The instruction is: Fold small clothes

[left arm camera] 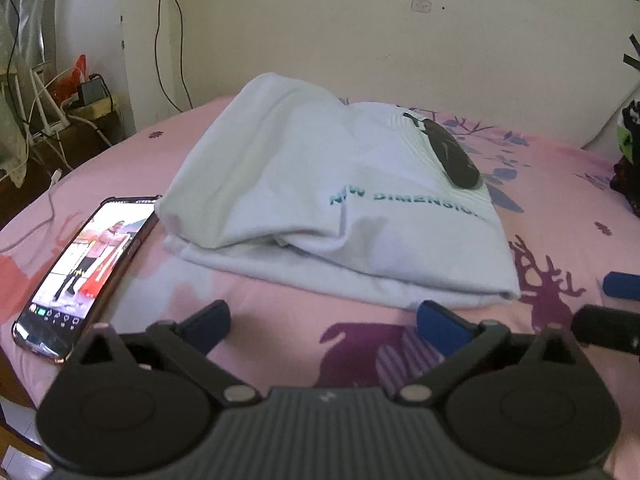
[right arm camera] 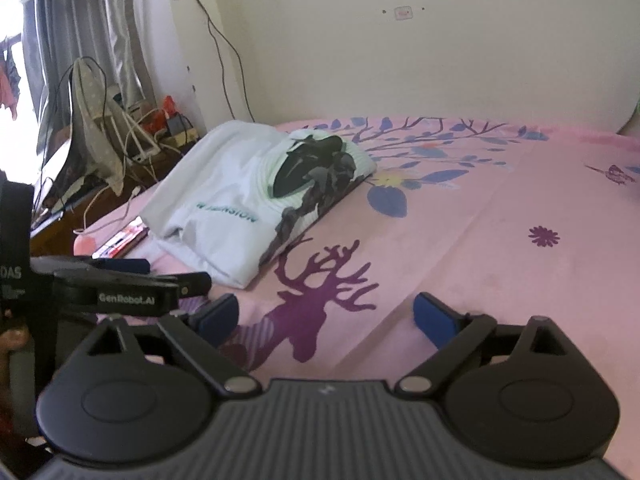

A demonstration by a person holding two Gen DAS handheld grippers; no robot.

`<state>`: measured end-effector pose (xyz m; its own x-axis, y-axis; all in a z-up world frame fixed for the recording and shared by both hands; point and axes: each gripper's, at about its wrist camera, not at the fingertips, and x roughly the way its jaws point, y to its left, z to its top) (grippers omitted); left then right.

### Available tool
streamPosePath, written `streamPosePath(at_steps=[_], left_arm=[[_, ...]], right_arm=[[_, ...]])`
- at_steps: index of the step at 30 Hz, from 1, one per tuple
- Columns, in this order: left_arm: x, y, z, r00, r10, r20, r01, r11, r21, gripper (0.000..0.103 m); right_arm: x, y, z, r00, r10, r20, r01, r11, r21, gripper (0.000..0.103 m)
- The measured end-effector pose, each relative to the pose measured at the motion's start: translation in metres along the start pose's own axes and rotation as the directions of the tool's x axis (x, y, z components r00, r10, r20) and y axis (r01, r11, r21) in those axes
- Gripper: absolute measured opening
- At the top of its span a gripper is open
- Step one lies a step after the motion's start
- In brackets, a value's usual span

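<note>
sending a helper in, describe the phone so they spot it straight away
On the pink bed sheet, find the folded white shirt. The phone lies flat at its left edge, near the bed's side: the only thing with a lit screen.

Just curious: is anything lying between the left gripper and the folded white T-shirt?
No. In the left wrist view, only bare pink bedsheet separates the left gripper from the T-shirt.

White T-shirt [left arm camera: 320, 200] soft matt cloth, creased; pink bedsheet [right arm camera: 480, 240] smooth matt fabric; phone [left arm camera: 80, 268] glossy glass screen; left gripper [left arm camera: 322, 322] matt black plastic, ribbed body, blue pads [left arm camera: 440, 326], shiny metal pivot pins
</note>
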<state>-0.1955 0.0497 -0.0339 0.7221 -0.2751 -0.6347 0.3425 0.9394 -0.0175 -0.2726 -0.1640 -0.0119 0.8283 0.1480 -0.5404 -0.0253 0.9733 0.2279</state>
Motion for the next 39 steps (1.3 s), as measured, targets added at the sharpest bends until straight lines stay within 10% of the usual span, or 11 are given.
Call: streamPosePath(at_steps=[39], left_arm=[[-0.012, 0.016, -0.013, 0.995, -0.079, 0.06, 0.081, 0.996, -0.032, 0.103]], right_arm=[[0.0, -0.001, -0.002, 0.999, 0.037, 0.009, -0.037, 0.999, 0.034, 0.097]])
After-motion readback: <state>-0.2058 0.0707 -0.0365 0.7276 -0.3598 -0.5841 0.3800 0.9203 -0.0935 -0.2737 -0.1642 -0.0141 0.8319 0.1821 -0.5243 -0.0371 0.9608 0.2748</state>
